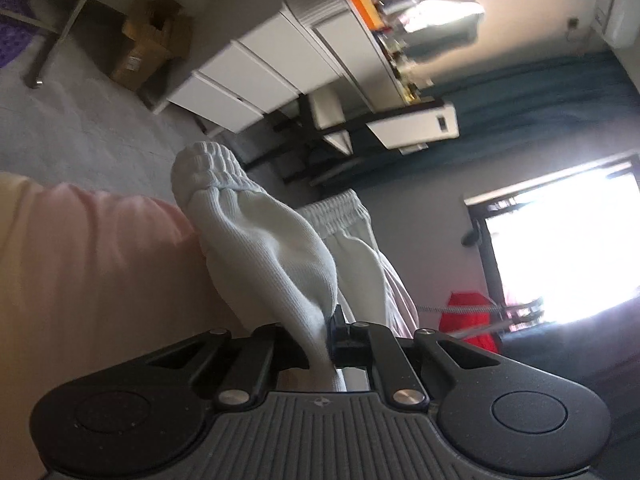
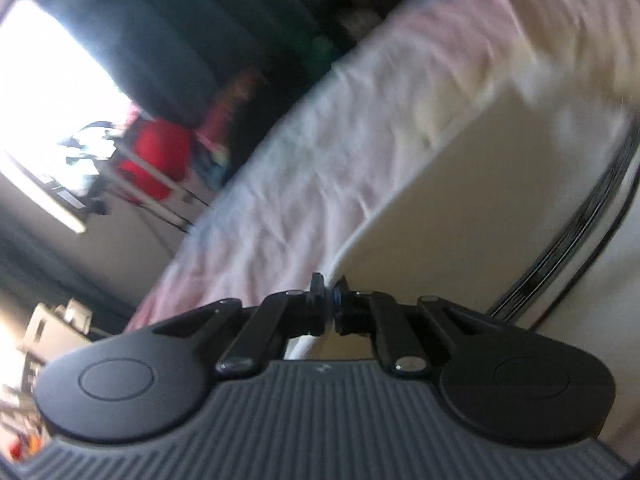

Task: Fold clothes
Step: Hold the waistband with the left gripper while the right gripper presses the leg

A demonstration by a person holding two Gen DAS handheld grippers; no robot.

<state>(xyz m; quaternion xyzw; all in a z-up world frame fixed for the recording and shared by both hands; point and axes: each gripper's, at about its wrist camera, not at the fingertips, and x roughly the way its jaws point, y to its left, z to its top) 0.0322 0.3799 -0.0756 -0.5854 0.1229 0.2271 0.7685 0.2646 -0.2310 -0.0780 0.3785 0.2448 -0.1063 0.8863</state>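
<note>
Fabric is running through both claws, left gripper [image 1: 330, 350] pinching white garment [image 1: 264, 248], right gripper [image 2: 330, 306] pinching cream cloth [image 2: 460, 184]; thin bites are risking slipping.

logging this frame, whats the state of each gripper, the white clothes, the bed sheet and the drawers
left gripper: shut on the white garment
white garment: bunched, lifted, elastic waistband gathered at the far end
right gripper: shut on the cream cloth
cream cloth: held by its edge, pulled smooth
sheet: pink-white, wrinkled, spread on the bed
drawers: all closed
</note>
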